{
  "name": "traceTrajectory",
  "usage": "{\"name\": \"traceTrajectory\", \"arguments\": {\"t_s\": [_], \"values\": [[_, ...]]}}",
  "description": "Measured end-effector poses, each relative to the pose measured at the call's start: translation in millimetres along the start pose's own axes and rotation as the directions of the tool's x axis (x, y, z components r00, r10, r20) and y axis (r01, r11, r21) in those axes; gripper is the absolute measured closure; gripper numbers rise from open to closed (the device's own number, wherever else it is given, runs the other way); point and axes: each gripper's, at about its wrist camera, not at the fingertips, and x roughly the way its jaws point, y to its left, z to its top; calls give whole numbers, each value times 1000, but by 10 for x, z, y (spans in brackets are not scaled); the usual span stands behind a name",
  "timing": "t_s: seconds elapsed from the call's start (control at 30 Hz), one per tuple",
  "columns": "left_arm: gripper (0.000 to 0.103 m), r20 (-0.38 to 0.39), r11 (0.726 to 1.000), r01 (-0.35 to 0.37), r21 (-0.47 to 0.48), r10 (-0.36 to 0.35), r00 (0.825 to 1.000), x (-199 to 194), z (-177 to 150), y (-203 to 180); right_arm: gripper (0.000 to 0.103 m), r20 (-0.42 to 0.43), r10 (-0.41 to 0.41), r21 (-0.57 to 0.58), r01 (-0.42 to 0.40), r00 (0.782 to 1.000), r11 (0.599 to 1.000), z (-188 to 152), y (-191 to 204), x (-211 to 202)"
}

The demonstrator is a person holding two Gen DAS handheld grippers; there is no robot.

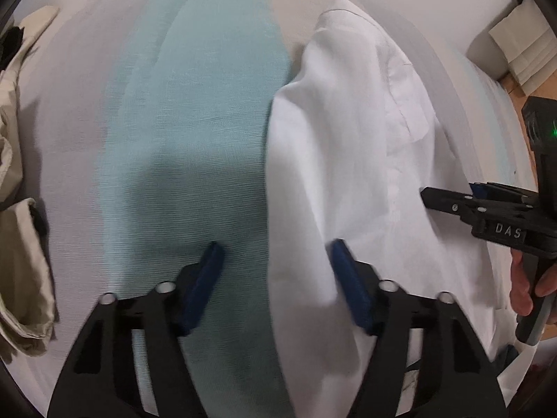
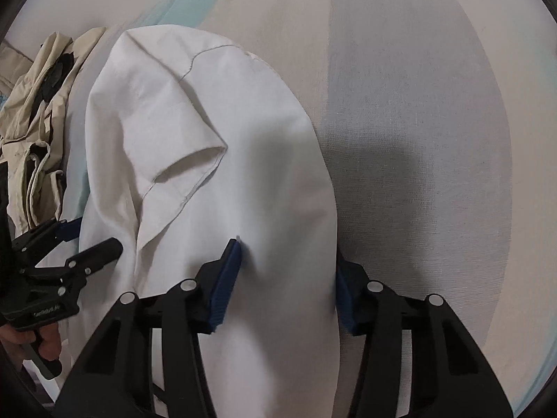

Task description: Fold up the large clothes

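While both tongs point steeply down at it, the white shirt [image 1: 348, 160] lies as a long folded bundle on a striped cloth-covered surface [image 1: 69, 139], with a teal band [image 1: 209, 104] of that cloth running along the shirt's left side in the left wrist view and a grey band [image 2: 417, 139] beyond its right edge in the right wrist view.

The left tongs [image 1: 275, 254] stand partly open. One blue pad [image 1: 205, 278] is over the teal band, and the other pad [image 1: 348, 278] sits on the white fabric, so the shirt's left edge falls between them. The pads do not look pressed together on the cloth.

The right tongs [image 2: 289, 271] are also partly open and straddle the shirt's right edge. The left pad [image 2: 226, 278] dents the white fabric, while the right pad [image 2: 343, 299] is half hidden behind the fold's edge. Whether the cloth is truly pinched cannot be told.

Each view catches the other tool from the side, with a hand [image 1: 525, 289] around the handle at the frame's edge. A seam and an open sleeve or pocket fold [image 2: 188, 177] show on the shirt's upper layer.

Well to the left, a beige garment [image 2: 38, 111] lies crumpled with something dark tucked in it. At the far right of the left wrist view sits a stack of pale folded material [image 1: 522, 48]. No container shows in either view.
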Motion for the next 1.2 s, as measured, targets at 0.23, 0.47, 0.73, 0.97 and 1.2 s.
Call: {"name": "traceTrajectory", "arguments": {"t_s": [0.23, 0.47, 0.73, 0.97, 1.2], "values": [[90, 4, 1000, -2, 26, 2, 1000, -68, -51, -76, 95, 12, 8, -11, -7, 1000, 1000, -46, 24, -15], [102, 72, 1000, -17, 20, 15, 997, -271, -125, -334, 101, 101, 35, 24, -37, 994, 999, -190, 168, -298], [102, 107, 998, -41, 39, 36, 994, -679, -323, -512, 101, 161, 39, -28, -35, 986, 999, -480, 430, -708], [102, 150, 998, -33, 52, 25, 988, -1172, -612, -585, 101, 186, 56, -23, -53, 981, 998, -793, 451, -1090], [102, 199, 998, 2, 62, -14, 980, -1745, -1180, -753, 101, 223, 62, -66, -48, 973, 997, -1270, 532, -1595]]}}
